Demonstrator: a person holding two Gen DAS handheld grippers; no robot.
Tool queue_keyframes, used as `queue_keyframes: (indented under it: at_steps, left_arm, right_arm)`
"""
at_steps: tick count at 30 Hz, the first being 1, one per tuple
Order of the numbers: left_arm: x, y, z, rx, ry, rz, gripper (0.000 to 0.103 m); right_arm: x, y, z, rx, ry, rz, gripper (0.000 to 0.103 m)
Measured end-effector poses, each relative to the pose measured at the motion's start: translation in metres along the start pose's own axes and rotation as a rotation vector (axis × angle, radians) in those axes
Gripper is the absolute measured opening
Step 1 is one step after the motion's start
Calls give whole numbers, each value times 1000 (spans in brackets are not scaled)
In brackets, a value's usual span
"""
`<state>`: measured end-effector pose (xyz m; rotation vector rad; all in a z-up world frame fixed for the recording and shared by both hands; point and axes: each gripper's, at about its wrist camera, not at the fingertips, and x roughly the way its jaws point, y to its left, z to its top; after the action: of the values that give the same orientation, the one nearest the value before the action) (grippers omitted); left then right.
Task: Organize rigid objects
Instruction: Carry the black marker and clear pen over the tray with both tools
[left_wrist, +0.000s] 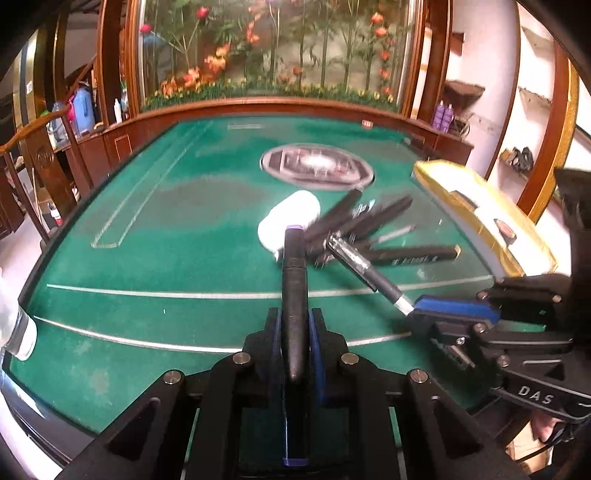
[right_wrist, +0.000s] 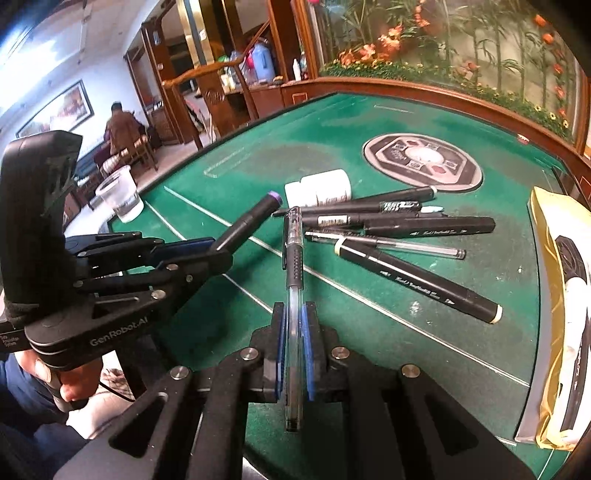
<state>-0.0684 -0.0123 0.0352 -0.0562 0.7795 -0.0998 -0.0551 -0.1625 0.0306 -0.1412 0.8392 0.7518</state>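
Observation:
My left gripper (left_wrist: 294, 325) is shut on a black marker with a purple cap (left_wrist: 294, 288) and holds it above the green table; it also shows in the right wrist view (right_wrist: 207, 253) with the marker (right_wrist: 251, 218). My right gripper (right_wrist: 294, 321) is shut on a clear gel pen with a black grip (right_wrist: 293, 266); it also shows in the left wrist view (left_wrist: 424, 314) with the pen (left_wrist: 362, 266). Several black markers and pens (right_wrist: 406, 229) lie in a loose pile on the table. A white bottle (right_wrist: 321, 190) lies on its side behind them.
A clear plastic cup (right_wrist: 120, 199) stands at the table's left edge. A gold-wrapped flat box (right_wrist: 561, 295) lies at the right edge. A round control panel (right_wrist: 423, 162) sits in the table's middle. A wooden rail (right_wrist: 443, 96) borders the far side.

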Motion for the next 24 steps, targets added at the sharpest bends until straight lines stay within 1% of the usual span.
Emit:
queue_keyframes:
  at_steps: [2,5,9,17,20,24]
  left_arm:
    - [-1,-1,4,-9,-6,-15,15]
    - [-2,-6,9,-16,-11,-13,15]
    - [-7,-12,12,-18,-35,-26,15]
    - [-23,-20,10,-18,-43,-75,15]
    - [-30,-24,11,-5,-57,-73,15]
    - [-30,-24,15,-3,-56,-75,15]
  right_arm:
    - [-5,-5,0,21,-22,2,8]
    - [-9,-16,1,71,-49,5,8]
    - [-13,-25,1,120,-57,2,8]
    - [-29,-21,-4,159,-81,-3,8]
    - [-36,-21,-4,174,-96,-7,8]
    - [-46,-27,-3,199,-124,-4,8]
